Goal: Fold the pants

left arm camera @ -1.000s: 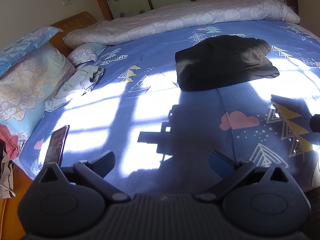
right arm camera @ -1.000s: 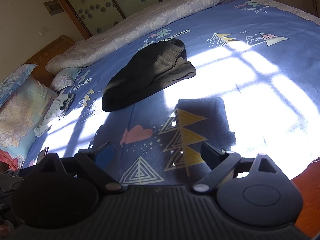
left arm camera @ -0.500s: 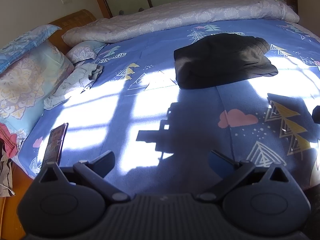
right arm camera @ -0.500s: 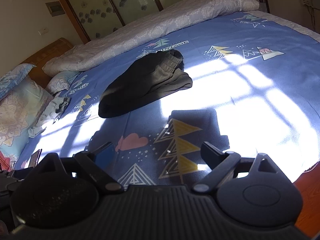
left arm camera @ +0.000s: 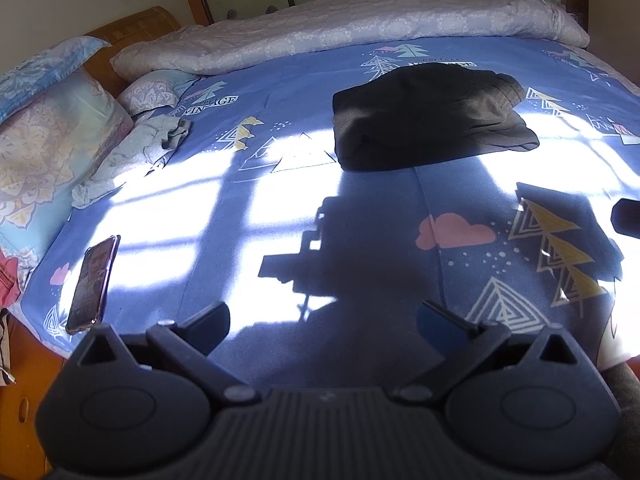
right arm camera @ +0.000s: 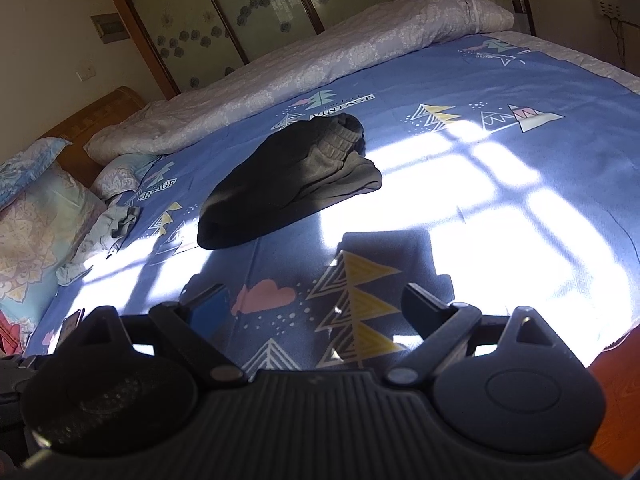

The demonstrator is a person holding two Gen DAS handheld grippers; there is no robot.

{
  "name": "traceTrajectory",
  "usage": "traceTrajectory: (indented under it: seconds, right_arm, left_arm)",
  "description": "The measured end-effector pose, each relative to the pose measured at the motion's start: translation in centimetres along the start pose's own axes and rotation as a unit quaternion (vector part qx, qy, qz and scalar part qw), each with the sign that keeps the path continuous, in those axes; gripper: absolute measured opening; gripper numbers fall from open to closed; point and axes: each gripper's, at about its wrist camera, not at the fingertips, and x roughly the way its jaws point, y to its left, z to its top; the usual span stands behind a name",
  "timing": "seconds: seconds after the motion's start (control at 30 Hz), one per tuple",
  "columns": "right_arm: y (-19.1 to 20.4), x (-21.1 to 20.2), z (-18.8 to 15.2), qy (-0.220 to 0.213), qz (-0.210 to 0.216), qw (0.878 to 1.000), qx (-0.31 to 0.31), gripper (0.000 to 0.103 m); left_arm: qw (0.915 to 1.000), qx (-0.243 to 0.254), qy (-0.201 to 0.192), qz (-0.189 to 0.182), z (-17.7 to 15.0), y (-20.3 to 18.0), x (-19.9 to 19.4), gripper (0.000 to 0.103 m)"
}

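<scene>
Two grippers were in your hands, both held above the near part of the bed (left arm camera: 280,92), and neither touched any cloth. Your left gripper (left arm camera: 323,318) had its fingers (left arm camera: 212,320) spread wide with only the blue sheet and a hard shadow showing between them. Your right gripper (right arm camera: 314,306) was the same: fingers (right arm camera: 420,304) spread apart, nothing held, a pink cloud and yellow triangle trees printed on the sheet between them.

You had the pants (left arm camera: 428,124) well ahead of both grippers, lying as a dark, bunched heap on the sheet. From your right-hand view the pants (right arm camera: 288,184) ran diagonally, with the ribbed waistband or cuff end at the far side and a rounded dark end nearer you. Sunlight fell in window-pane patches on the sheet just this side of the pants.

Beyond the pants, a pale quilt (left arm camera: 340,28) lay rolled along the far edge of the bed. Left of the pants, you had a crumpled light-blue garment (left arm camera: 132,152) beside the pillows (left arm camera: 44,140). Nearer you than that garment, a phone (left arm camera: 92,284) lay flat at the bed's left edge, well apart from the pants.
</scene>
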Motion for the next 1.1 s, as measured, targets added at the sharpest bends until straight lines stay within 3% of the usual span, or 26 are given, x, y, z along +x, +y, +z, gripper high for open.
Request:
traceTrajectory:
  seconds: [1.1]
  right_arm:
    - [0.0, -0.1, 0.03, -0.001, 0.001, 1.0, 0.004, 0.094]
  left_arm:
    - [0.9996, 0.021, 0.0, 0.02, -0.39, -0.8, 0.26, 0.103]
